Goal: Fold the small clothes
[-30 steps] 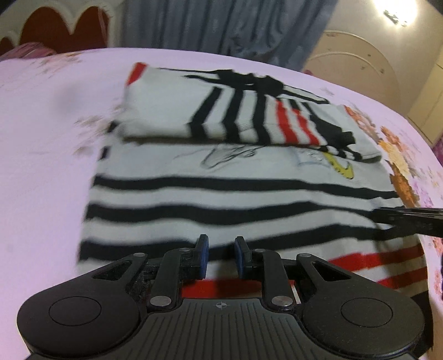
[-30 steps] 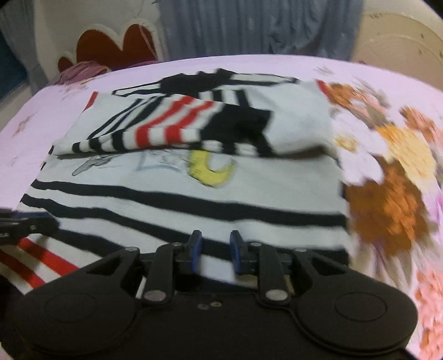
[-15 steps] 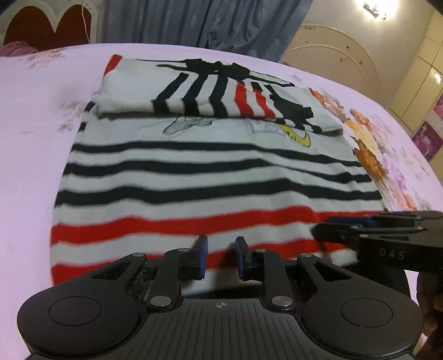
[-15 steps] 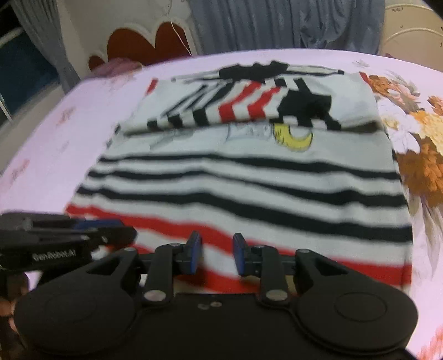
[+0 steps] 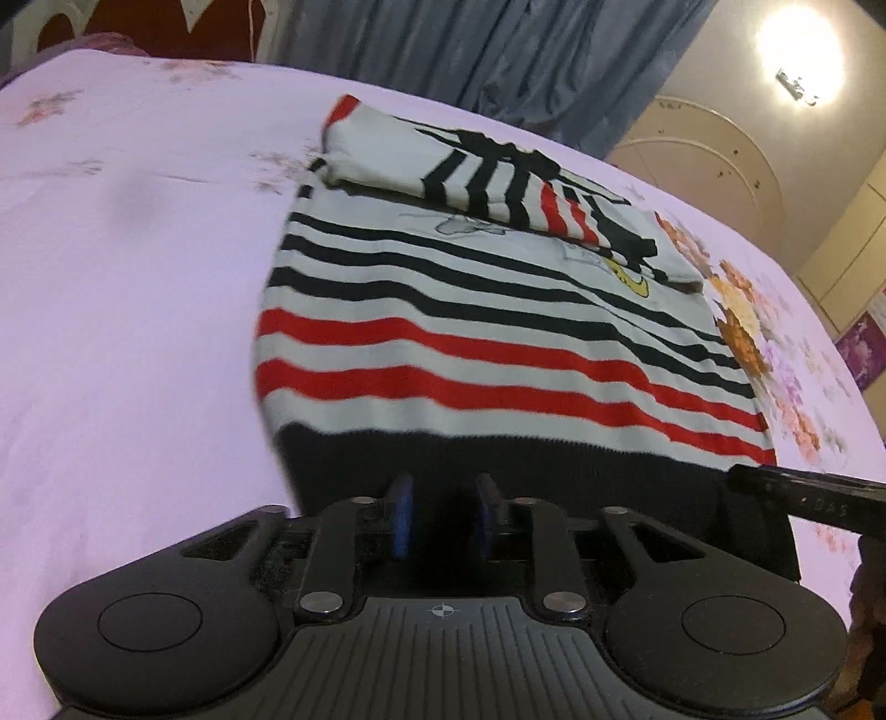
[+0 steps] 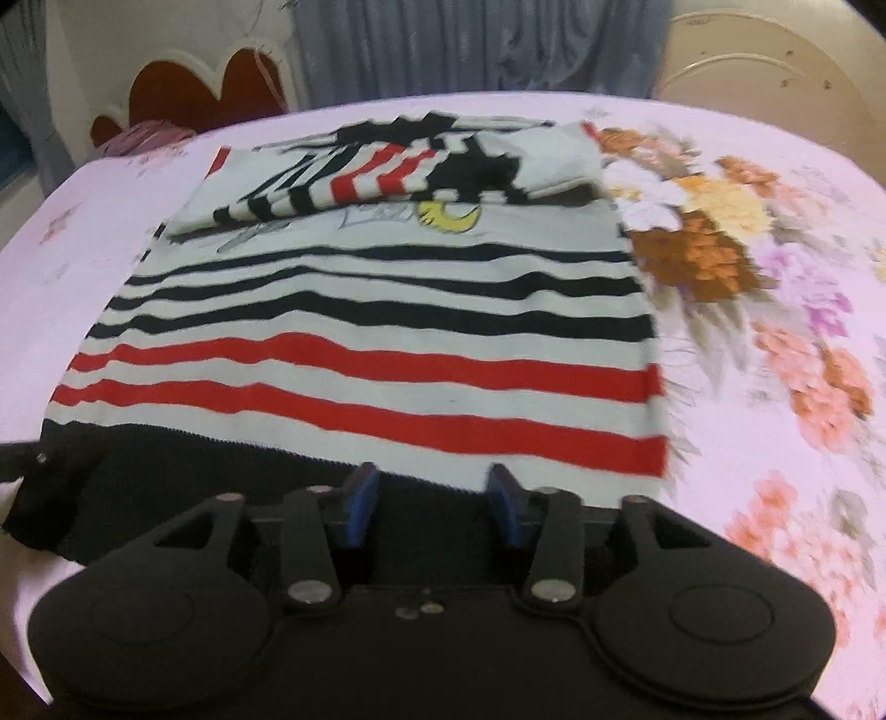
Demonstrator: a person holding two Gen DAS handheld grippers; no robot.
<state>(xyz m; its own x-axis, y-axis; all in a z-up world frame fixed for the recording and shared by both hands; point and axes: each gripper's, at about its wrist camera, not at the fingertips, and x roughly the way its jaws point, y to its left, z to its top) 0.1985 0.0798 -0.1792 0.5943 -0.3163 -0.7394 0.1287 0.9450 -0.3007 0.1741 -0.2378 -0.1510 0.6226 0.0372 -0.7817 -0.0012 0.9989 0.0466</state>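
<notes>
Fingers first: on the left gripper (image 5: 440, 518) we see the blue pads (image 5: 400, 520) parted by a narrow gap, having just been opening, with nothing pinched; only the sweater's black hem shows through the gap. On the right gripper (image 6: 434, 504) the pads (image 6: 360, 501) stand wider apart, also just been opening, and we see only black hem behind them, not squeezed.

Hard to read: both views are motion-blurred, and the hem under each gripper is dark on dark, so we cannot tell whether the fingertips touch the cloth or hang just above it. Each gripper's black body hides the sweater's near edge. In the left view the right gripper enters only as a black bar cut off at the right edge. In the right view a dark shape at the left edge merges with the hem; we cannot make it out.

Sweater (image 5: 498, 343): white with black and red stripes, lying flat on the pink floral bedsheet (image 5: 122, 249). Its far part is folded back over itself with a striped sleeve (image 6: 360, 183) on top, partly covering a yellow print (image 6: 448, 219). The black hem is the nearest part, directly ahead of both grippers, left gripper near the left corner, right gripper toward the right corner. Grey curtain (image 6: 476, 50) behind the bed.
</notes>
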